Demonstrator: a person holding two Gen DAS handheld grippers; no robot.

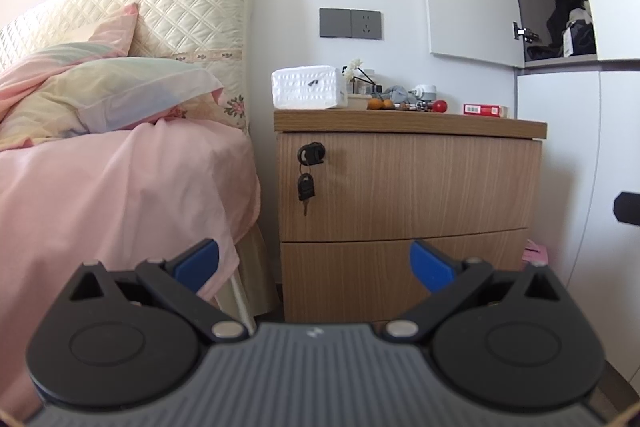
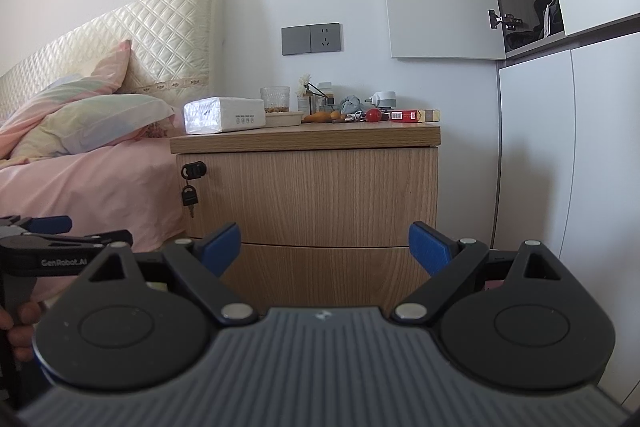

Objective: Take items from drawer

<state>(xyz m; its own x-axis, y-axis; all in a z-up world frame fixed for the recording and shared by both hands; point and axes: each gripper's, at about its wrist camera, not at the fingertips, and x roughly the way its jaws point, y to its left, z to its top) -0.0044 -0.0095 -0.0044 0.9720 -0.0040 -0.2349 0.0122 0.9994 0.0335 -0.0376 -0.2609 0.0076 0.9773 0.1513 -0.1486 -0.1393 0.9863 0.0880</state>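
A wooden nightstand (image 1: pixel 408 187) (image 2: pixel 312 195) stands beside the bed with two closed drawers. Its upper drawer (image 1: pixel 412 183) (image 2: pixel 316 193) carries a black lock with keys hanging from it (image 1: pixel 308 171) (image 2: pixel 191 183). Below the curved seam lies the lower drawer (image 1: pixel 360 279) (image 2: pixel 320 267). My left gripper (image 1: pixel 315 261) is open and empty, some way in front of the lower drawer. My right gripper (image 2: pixel 325 245) is open and empty too, facing the seam between the drawers. The left gripper also shows at the left edge of the right wrist view (image 2: pixel 52 227), held by a hand (image 2: pixel 18 327).
On the nightstand top sit a white tissue pack (image 1: pixel 308 87) (image 2: pixel 224 115), a glass (image 2: pixel 275 99), a red box (image 1: pixel 485 109) (image 2: pixel 414 115), a red ball (image 1: pixel 440 106) and small clutter. A bed with pink sheets (image 1: pixel 120 187) lies left. White cabinet doors (image 1: pixel 576 167) stand right.
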